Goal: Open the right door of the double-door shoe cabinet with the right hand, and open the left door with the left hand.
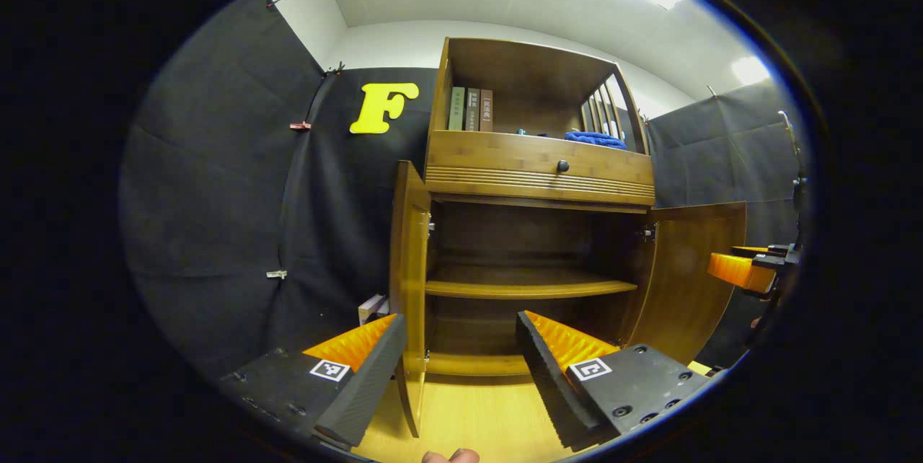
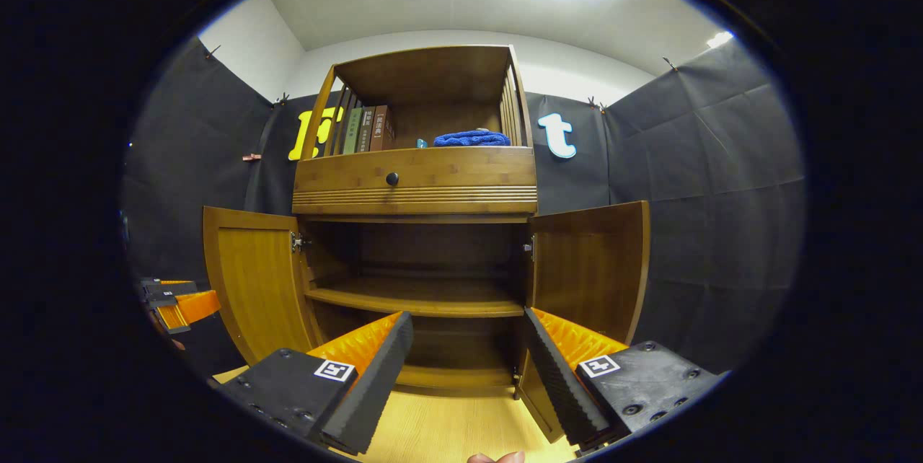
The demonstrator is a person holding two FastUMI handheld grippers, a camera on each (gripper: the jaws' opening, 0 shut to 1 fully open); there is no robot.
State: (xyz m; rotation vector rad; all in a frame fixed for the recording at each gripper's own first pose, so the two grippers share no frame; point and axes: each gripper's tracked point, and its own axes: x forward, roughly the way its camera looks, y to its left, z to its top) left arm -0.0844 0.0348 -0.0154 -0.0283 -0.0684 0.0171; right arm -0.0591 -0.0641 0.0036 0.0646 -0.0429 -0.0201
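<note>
Shoe cabinet [image 2: 414, 182]: standing on the wooden floor [image 2: 447, 427] against the booth wall, interior exposed.
Left door [image 2: 252, 279]: hanging swung wide open on its hinges.
Right door [image 2: 591, 265]: hanging swung open likewise.
Inner shelf [image 2: 418, 302]: sitting bare across the lower compartment.
Drawer [image 2: 414, 171]: sitting closed beneath the top compartment.
Top compartment: holding books [image 2: 368, 129] at the left end and a blue cloth [image 2: 471, 138] at the right.
Left gripper [image 1: 461, 337]: facing the cabinet, jaws spread, grasping nothing.
Right gripper [image 2: 467, 337]: facing the cabinet, jaws spread, grasping nothing.
</note>
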